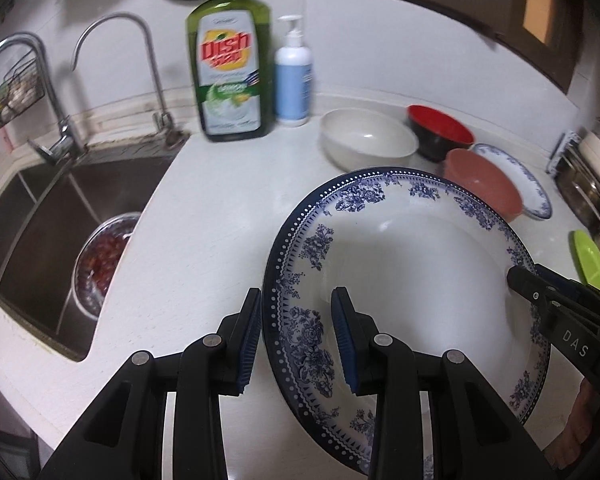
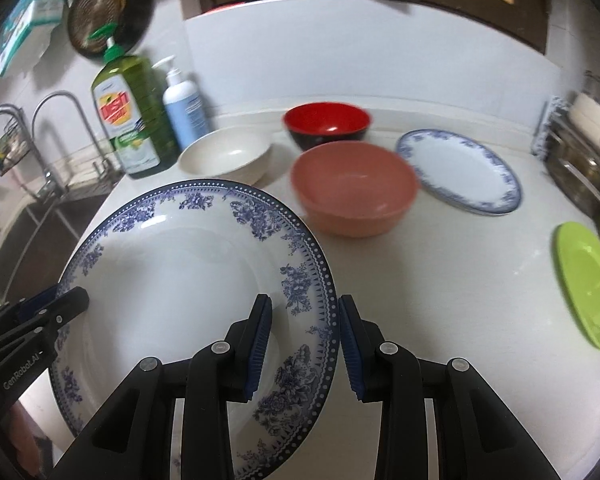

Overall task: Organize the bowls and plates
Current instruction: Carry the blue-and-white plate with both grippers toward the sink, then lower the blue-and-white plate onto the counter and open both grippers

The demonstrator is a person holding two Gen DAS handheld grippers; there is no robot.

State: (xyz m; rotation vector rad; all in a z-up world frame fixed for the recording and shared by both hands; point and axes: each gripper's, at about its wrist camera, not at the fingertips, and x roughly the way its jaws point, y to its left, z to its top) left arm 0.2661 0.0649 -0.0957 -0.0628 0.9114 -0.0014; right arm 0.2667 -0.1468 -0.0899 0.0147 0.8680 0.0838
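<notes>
Blue-and-white porcelain fills both views: a large floral plate (image 1: 400, 272) is carried above the white bench (image 1: 204, 216), tilted, gripped on opposite rims. The left tongs (image 1: 296, 340) are narrowly parted and clamped on its left rim, one pad under, one inside; the right tongs (image 2: 306, 348) pinch the right rim likewise. Toward the bench's back edge sit a cream bowl (image 2: 226, 158), a red-and-black bowl (image 2: 326, 124), a pink bowl (image 2: 354, 192) and an oval blue-rimmed platter (image 2: 460, 170); a green plate (image 2: 588, 284) lies at the right edge.

Close, downward wrist views; shared countertop (image 1: 220, 216).
</notes>
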